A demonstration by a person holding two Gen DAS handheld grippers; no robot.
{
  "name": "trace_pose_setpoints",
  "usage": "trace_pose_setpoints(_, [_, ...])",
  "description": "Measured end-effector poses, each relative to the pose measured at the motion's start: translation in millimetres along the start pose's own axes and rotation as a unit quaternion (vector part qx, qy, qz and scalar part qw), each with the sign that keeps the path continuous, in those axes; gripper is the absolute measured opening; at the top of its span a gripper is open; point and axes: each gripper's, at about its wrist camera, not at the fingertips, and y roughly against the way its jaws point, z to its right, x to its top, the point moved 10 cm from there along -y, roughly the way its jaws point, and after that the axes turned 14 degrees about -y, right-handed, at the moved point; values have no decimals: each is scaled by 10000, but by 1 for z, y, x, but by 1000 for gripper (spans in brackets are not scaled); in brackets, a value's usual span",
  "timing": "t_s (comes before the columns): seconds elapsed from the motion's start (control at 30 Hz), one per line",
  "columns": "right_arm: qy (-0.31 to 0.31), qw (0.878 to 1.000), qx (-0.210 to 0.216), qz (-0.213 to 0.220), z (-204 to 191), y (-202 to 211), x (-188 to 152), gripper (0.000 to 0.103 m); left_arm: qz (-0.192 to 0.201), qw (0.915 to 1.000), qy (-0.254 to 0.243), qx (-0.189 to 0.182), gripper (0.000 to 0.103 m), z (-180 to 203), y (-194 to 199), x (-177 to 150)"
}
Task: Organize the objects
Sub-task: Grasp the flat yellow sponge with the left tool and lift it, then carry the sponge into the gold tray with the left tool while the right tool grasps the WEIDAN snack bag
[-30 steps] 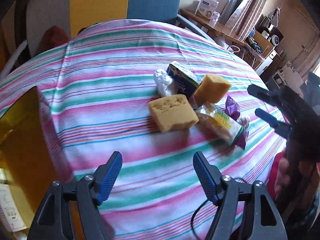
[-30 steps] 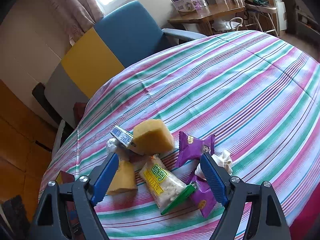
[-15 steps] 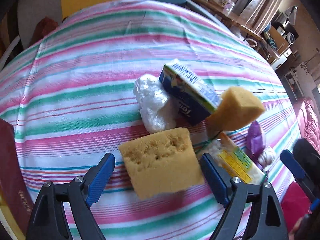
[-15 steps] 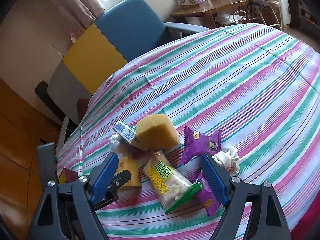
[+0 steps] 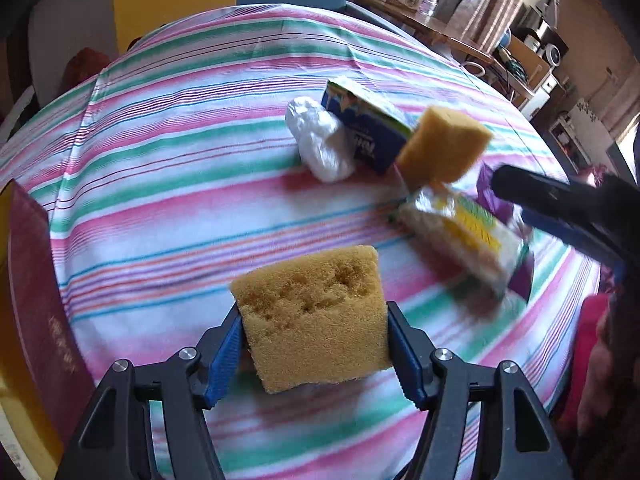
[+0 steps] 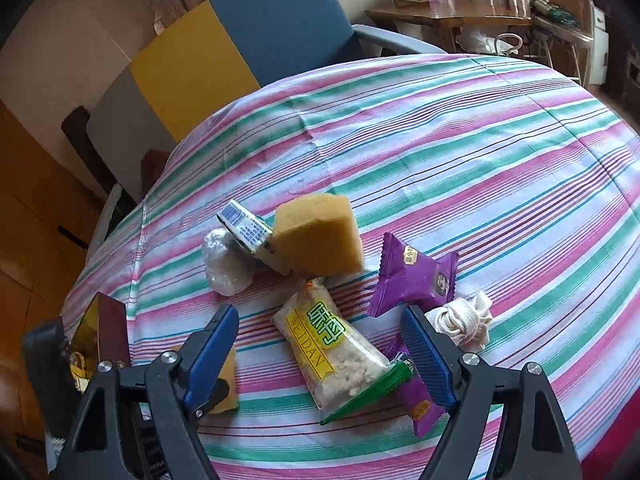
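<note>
A yellow sponge (image 5: 316, 312) sits between the blue pads of my left gripper (image 5: 314, 356). Its jaws are closing and both pads touch the sponge's sides, low over the striped tablecloth (image 5: 180, 160). In the right wrist view, part of this sponge (image 6: 229, 380) shows at the lower left. My right gripper (image 6: 320, 352) hangs open over a clear snack packet (image 6: 332, 344) with yellow and green print, gripping nothing. Behind it lie a second sponge (image 6: 318, 236), a blue carton (image 6: 244, 226) and a white plastic bundle (image 6: 226, 264).
A purple snack packet (image 6: 412, 276) and a knotted white cord (image 6: 460, 322) lie right of the clear packet. A dark red box (image 5: 36, 280) stands at the table's left edge. A blue and yellow chair (image 6: 256, 40) stands beyond the table, with a wooden desk (image 6: 440, 16) behind.
My left gripper came forward and down over the near sponge and its jaws narrowed onto it. The right gripper drifted slightly and rolled, staying open above the packet.
</note>
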Motion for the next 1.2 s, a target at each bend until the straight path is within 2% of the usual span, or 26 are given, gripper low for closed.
trace_pose_setpoints(0.33, [966, 9911, -912, -9, -3, -25, -7, 84, 174, 9987, -450, -138, 67, 24, 22, -41])
trace_pose_setpoints(0.5, [1243, 9858, -1109, -207, 0, -38, -14, 82, 160, 9987, -282, -396, 66, 22, 24, -49])
trace_pose_setpoints(0.7, [1496, 9815, -1149, -324, -1, -45, -21, 78, 218, 9985, -322, -394, 66, 21, 27, -53])
trace_pose_setpoints(0.73, [1523, 9811, -1141, -360, -1, -46, -22, 71, 216, 9985, -294, -406, 66, 22, 26, -53])
trace_pose_setpoints(0.77, [1563, 9803, -1143, -399, -1, -46, -24, 56, 211, 9985, -276, -414, 66, 23, 24, -51])
trace_pose_setpoints(0.83, [1653, 9791, -1051, -553, -4, -48, -31, 39, 170, 9987, -253, -419, 66, 23, 26, -50])
trace_pose_setpoints(0.93, [1744, 9790, -677, -812, -17, -47, -45, 36, 243, 9987, -227, -397, 66, 24, 34, -47])
trace_pose_setpoints(1.0, [1793, 9775, -634, -908, -19, -47, -51, 36, 292, 9982, -347, -386, 66, 25, 39, -46])
trace_pose_setpoints(1.13, [1544, 9813, -548, -1012, -13, -47, -49, 37, 177, 9984, -247, -480, 67, 24, 39, -49])
trace_pose_setpoints(1.2, [1502, 9819, -551, -1018, -13, -47, -48, 37, 158, 9986, -263, -431, 74, 22, 39, -50])
